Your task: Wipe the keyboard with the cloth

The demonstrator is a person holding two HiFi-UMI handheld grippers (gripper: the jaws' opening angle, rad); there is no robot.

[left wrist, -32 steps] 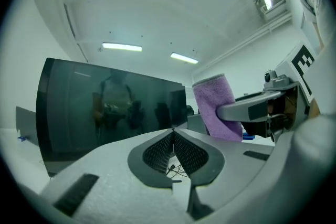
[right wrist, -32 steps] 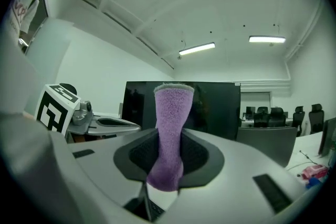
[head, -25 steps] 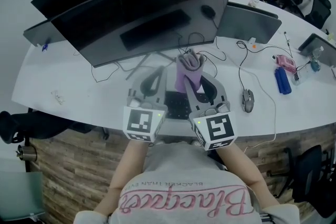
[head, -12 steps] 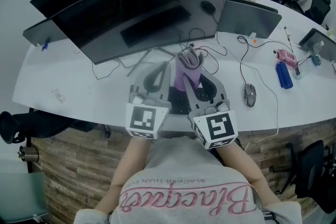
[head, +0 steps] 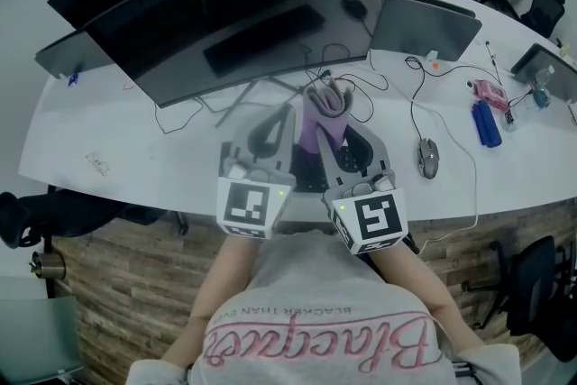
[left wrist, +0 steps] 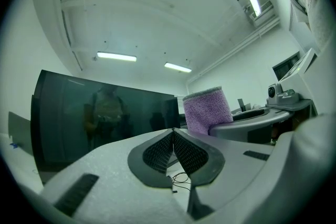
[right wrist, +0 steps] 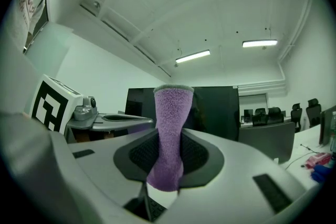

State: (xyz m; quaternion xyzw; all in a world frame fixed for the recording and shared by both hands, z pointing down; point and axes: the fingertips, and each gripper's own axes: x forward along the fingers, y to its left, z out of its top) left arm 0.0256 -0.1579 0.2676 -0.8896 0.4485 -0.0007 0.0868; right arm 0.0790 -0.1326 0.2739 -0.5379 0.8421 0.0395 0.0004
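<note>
As we look down in the head view, the left gripper [head: 285, 114] and right gripper [head: 332, 123] sit side by side over the dark keyboard [head: 306, 174] on the white desk [head: 135, 140]. The purple cloth [head: 325, 111] juts past the right tips toward the curved monitor [head: 243, 22]. A mouse [head: 426, 160] lies off to the right.

Left gripper view: the jaws meet at the tips with nothing between them, and the cloth [left wrist: 206, 110] stands just beside them on the right.

Right gripper view: the jaws are clamped on the cloth [right wrist: 170, 113], which stands upright between the pads [right wrist: 197, 155]. We cannot tell whether the cloth touches the keyboard.
</note>
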